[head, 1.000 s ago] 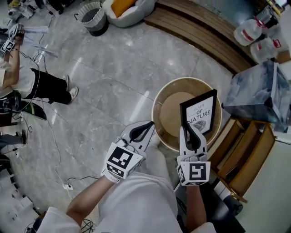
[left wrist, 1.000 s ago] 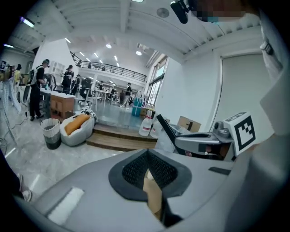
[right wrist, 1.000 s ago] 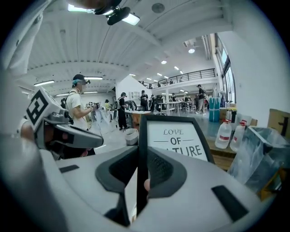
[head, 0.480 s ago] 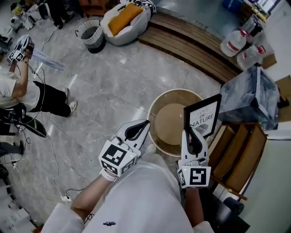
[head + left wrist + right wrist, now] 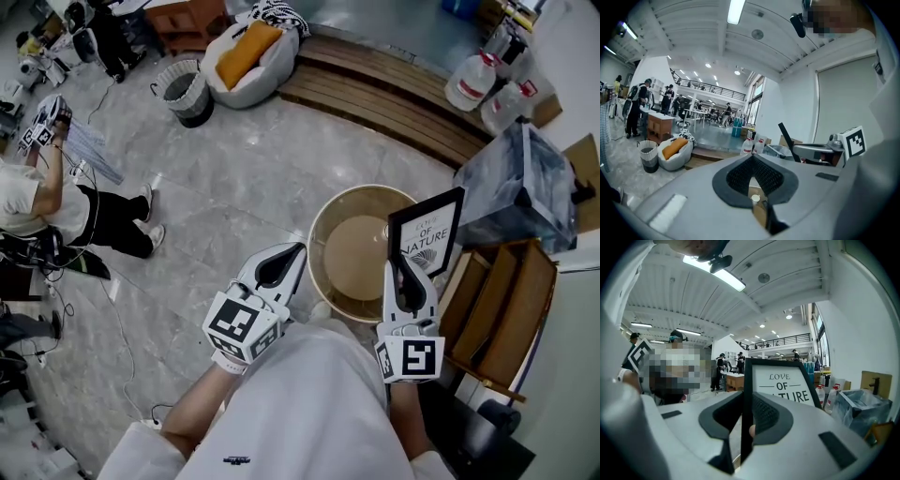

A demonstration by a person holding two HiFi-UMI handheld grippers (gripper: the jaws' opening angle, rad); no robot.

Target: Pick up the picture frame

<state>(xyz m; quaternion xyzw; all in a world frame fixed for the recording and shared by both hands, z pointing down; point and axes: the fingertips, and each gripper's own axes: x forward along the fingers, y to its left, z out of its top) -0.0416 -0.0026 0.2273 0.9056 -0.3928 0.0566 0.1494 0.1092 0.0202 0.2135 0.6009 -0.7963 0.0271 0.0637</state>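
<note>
The right gripper (image 5: 404, 262) is clamped on the picture frame (image 5: 427, 234). In the right gripper view its jaws press from both sides on one side edge of the black frame (image 5: 782, 384), which stands nearly upright. The white print reads "LOVE OF NATURE". In the head view the frame is lifted over the right rim of a round wooden tub (image 5: 313, 246), whose flat tan bottom shows.

The left gripper (image 5: 298, 248) hovers just left of the tub. In the left gripper view its jaws (image 5: 752, 156) meet at the tips, with nothing between them.

On the marble floor (image 5: 225, 178) farther off stands a grey ribbed wastebasket (image 5: 183, 92), dark inside. Just beside it is a white fabric sack (image 5: 272, 61) with an orange cushion (image 5: 242, 52) in it. Both also show in the left gripper view, the wastebasket (image 5: 648, 156) left of the sack (image 5: 677, 159).

To the right of the tub sits a translucent grey plastic bin (image 5: 520, 183); its contents cannot be made out. Below it is an open wooden crate (image 5: 502, 309) with compartments. Two clear jugs (image 5: 472, 82) with red labels stand near the wooden step (image 5: 384, 89).
</note>
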